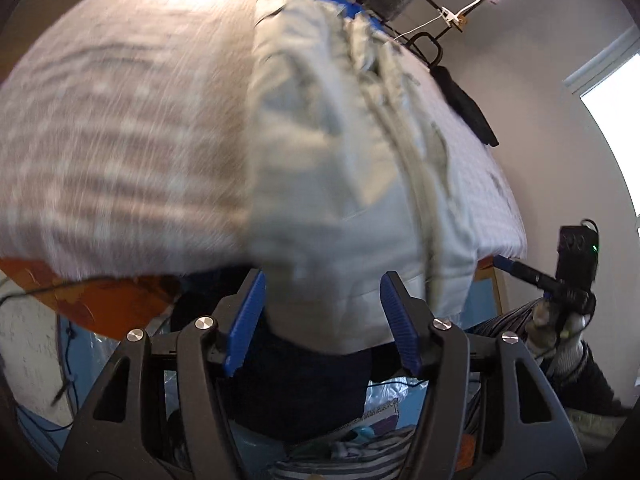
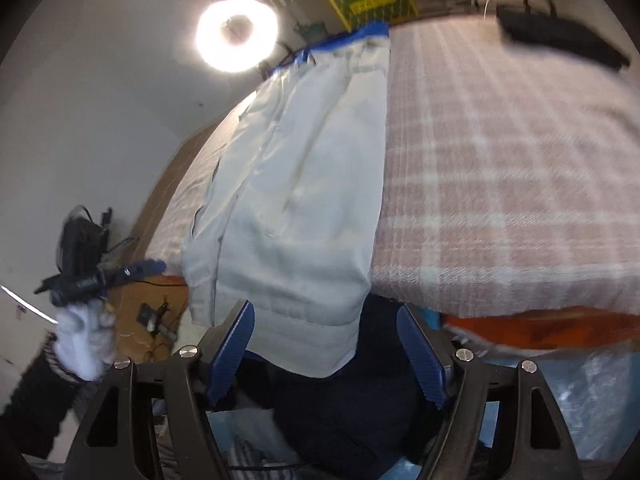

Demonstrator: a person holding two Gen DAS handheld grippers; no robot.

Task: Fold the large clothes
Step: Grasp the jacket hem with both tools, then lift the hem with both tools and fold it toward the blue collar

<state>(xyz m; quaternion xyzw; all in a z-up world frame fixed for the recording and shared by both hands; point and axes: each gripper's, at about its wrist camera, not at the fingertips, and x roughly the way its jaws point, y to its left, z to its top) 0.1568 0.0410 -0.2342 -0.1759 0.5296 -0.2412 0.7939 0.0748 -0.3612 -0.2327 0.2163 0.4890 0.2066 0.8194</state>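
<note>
Our left gripper (image 1: 322, 320) and right gripper (image 2: 324, 344) both gape wide, nothing clamped. Just ahead, the pale trousers (image 2: 304, 184) lie along the bed (image 2: 500, 168), hems drooping over its near edge. Soft, light cloth, we reckon: pinch those hem corners.

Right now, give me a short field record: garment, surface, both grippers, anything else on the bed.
garment: pale grey trousers, laid lengthwise, near end hanging over the bed edge
surface: pink plaid blanket
left gripper: open, cloth end between the fingers, not pinched
right gripper: open, cloth end between the fingers, not pinched
other item: dark garment at the far side of the bed
</note>
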